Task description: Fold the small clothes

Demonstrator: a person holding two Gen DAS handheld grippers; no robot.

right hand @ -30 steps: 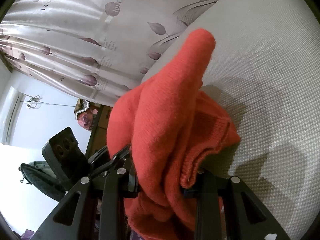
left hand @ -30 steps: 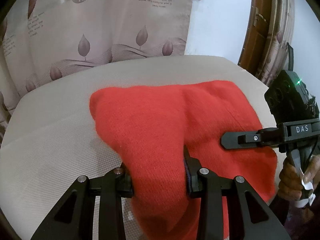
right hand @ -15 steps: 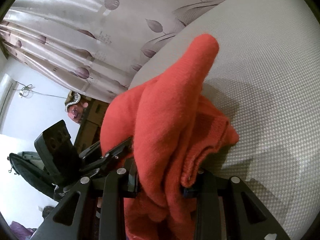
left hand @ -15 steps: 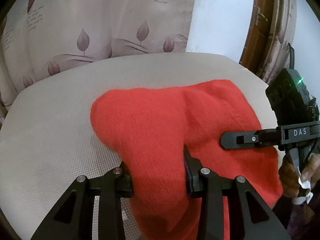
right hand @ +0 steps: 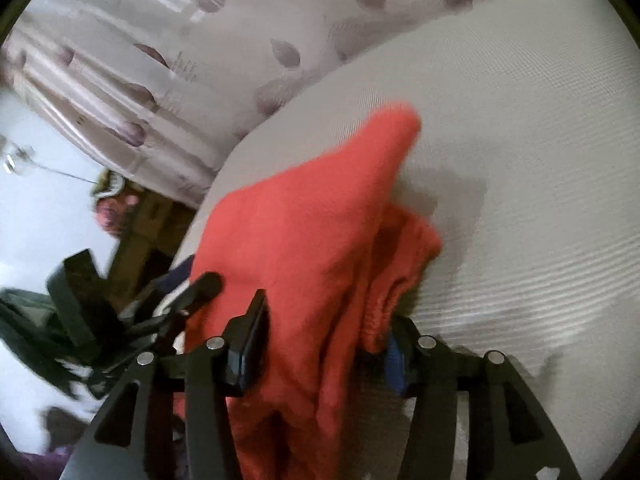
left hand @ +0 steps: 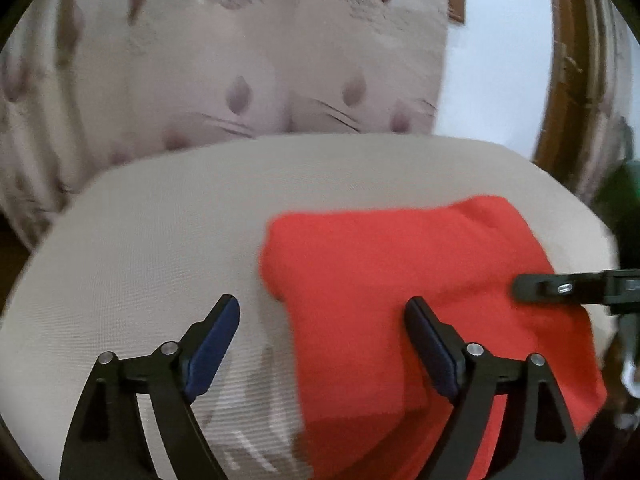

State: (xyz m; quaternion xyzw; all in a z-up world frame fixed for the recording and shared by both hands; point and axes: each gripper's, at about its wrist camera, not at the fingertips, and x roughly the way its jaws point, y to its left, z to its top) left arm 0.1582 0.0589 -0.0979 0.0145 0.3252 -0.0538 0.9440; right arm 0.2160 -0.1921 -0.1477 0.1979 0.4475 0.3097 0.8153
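Observation:
A red knit garment (left hand: pixel 400 280) lies folded on the beige cushioned surface (left hand: pixel 160 232). My left gripper (left hand: pixel 322 334) is open, its blue pads (left hand: pixel 212 340) spread wide; the left pad is over bare cushion and the right one rests against the cloth. It holds nothing. In the right wrist view the same red garment (right hand: pixel 312 248) runs between the fingers of my right gripper (right hand: pixel 324 344), which stand partly apart around the bunched cloth. Whether they still pinch it is unclear through blur. The right gripper's finger also shows in the left wrist view (left hand: pixel 576 288).
A leaf-patterned curtain (left hand: pixel 240 60) hangs behind the cushion. A wooden frame (left hand: pixel 560 80) stands at the right. The left gripper's body shows at the left of the right wrist view (right hand: pixel 100 312). The cushion edge curves away at left and right.
My left gripper has opened and let go of the red cloth, and has shifted left. My right gripper's jaws have widened around the cloth. Both views are blurred by motion.

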